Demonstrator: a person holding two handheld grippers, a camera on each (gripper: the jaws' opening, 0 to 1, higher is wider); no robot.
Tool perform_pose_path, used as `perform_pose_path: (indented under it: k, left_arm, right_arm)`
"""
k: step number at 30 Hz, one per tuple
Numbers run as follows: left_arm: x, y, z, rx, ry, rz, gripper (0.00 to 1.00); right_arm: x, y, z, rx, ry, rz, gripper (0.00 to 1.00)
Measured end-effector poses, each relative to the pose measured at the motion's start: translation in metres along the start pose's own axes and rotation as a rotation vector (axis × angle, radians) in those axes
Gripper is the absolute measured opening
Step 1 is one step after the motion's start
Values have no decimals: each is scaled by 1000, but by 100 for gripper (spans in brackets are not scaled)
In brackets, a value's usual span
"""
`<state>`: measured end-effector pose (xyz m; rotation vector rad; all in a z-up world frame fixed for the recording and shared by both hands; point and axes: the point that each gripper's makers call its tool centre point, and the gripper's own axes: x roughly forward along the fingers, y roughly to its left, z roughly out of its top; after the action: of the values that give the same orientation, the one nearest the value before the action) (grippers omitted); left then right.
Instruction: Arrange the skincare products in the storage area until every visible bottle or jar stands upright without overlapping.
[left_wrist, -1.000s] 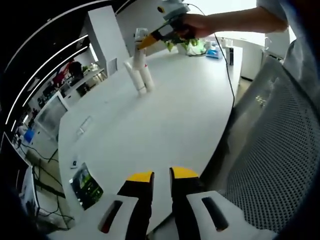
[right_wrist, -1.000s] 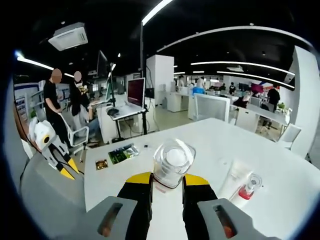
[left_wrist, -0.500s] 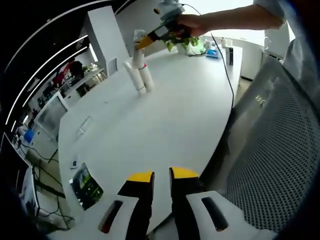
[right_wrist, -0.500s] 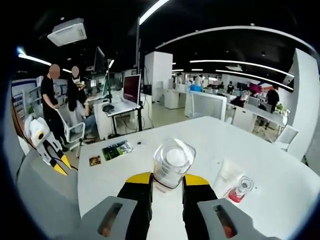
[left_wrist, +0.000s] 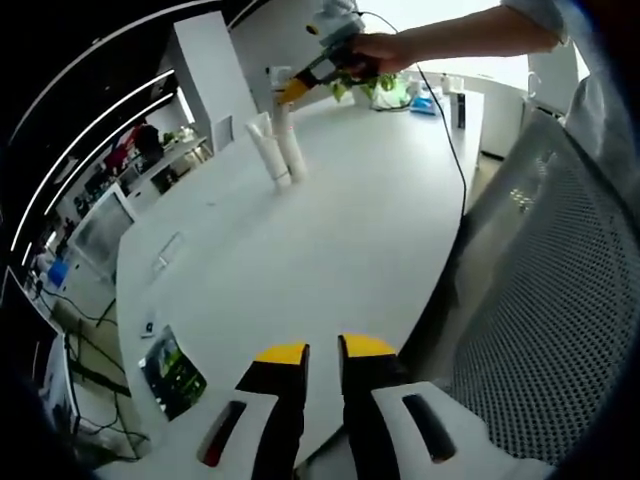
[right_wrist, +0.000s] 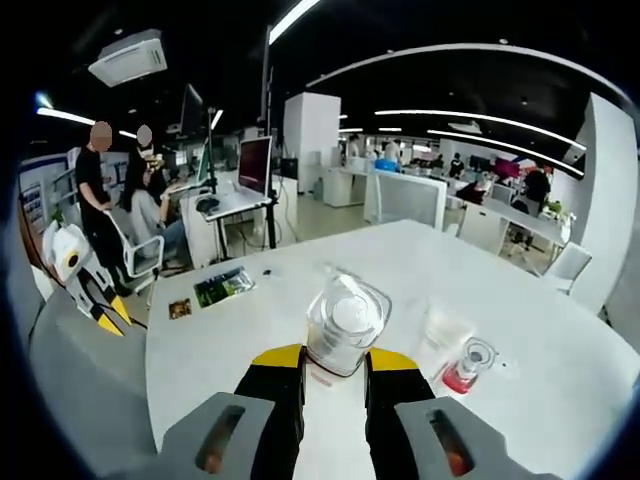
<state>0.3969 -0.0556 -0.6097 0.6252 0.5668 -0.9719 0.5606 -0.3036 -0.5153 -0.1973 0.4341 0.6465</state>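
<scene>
My right gripper (right_wrist: 334, 362) is shut on a clear jar (right_wrist: 346, 322) with a white inside and holds it above the white table (right_wrist: 240, 340). Just right of the jar, a white tube (right_wrist: 441, 327) and a small bottle with a red top (right_wrist: 467, 366) stand on the table, seen from above. In the left gripper view, a hand holds the right gripper (left_wrist: 287, 88) with the jar (left_wrist: 279, 73) over the tube (left_wrist: 266, 148) and the bottle (left_wrist: 294, 150). My left gripper (left_wrist: 323, 353) hovers at the table's near edge, shut and holding nothing. It also appears far left in the right gripper view (right_wrist: 88, 286).
A grey mesh chair (left_wrist: 560, 300) is right of the left gripper. A dark printed card (left_wrist: 170, 368) lies near the table's corner and is seen again as the card (right_wrist: 222, 287). Green items (left_wrist: 390, 93) sit at the far end. Two people (right_wrist: 100, 200) are by desks beyond.
The right gripper has carried the jar slightly closer over the tube and bottle, which now show more from above. The left gripper has stayed where it was.
</scene>
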Motion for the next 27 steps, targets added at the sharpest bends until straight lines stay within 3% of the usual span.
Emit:
perform_pose_path:
  k: [27]
  left_arm:
    - [1, -1, -4, 3, 19, -5, 11]
  right_arm:
    - [12, -11, -42, 4, 100, -7, 14]
